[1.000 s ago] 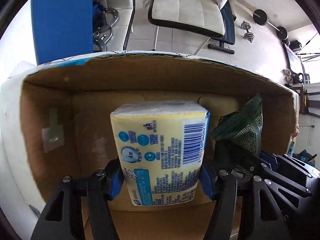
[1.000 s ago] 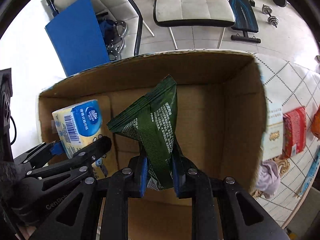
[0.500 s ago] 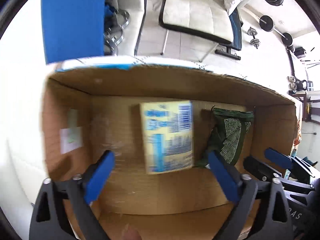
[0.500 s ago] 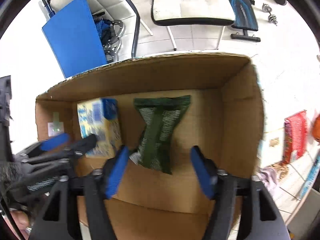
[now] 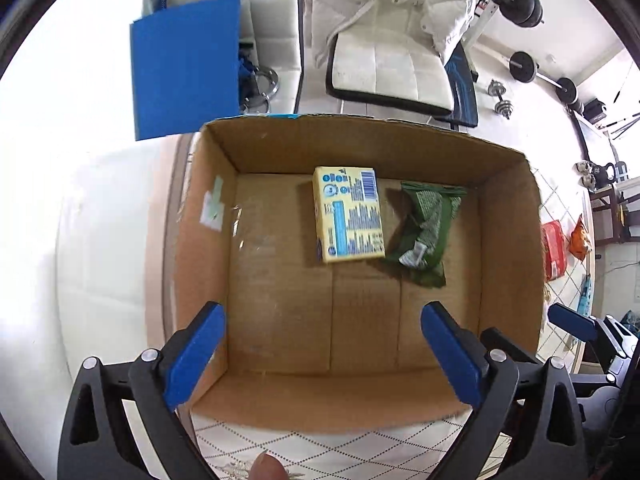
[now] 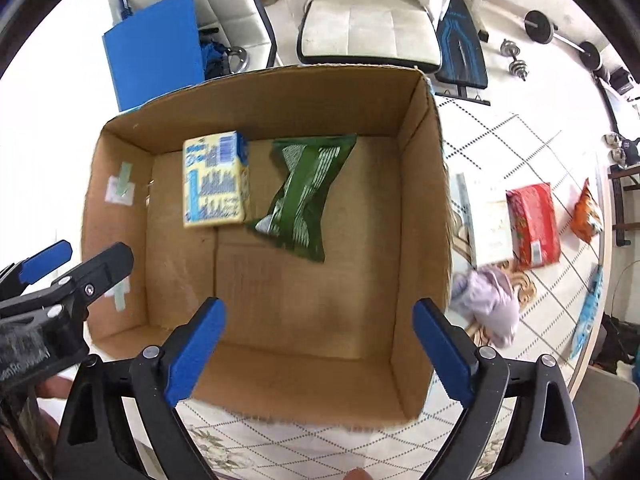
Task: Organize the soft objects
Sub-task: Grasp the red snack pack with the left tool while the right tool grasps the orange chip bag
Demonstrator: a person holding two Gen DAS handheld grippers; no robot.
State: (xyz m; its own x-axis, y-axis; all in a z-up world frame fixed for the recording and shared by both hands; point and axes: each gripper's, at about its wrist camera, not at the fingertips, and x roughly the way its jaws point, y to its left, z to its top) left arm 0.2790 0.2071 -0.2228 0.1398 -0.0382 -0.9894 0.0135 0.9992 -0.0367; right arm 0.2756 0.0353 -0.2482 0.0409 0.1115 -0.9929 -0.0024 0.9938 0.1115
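A yellow and blue tissue pack (image 5: 349, 213) lies flat on the floor of an open cardboard box (image 5: 508, 216), toward its far side. A crumpled green snack bag (image 5: 426, 229) lies just right of it, touching. Both also show in the right wrist view, the pack (image 6: 214, 184) and the bag (image 6: 306, 196) inside the box (image 6: 420, 216). My left gripper (image 5: 320, 354) is open and empty, raised above the box's near side. My right gripper (image 6: 316, 350) is open and empty, also above the near side.
On the patterned table right of the box lie a red pack (image 6: 534, 224), an orange snack bag (image 6: 586, 214), a lilac cloth (image 6: 490, 302) and a blue packet (image 6: 588, 312). A blue board (image 5: 184, 66) and a white chair (image 5: 392, 76) stand beyond the box.
Both grippers opened and dropped their loads: the tissue pack and the green bag now lie in the box. Both grippers have pulled up and back from the box.
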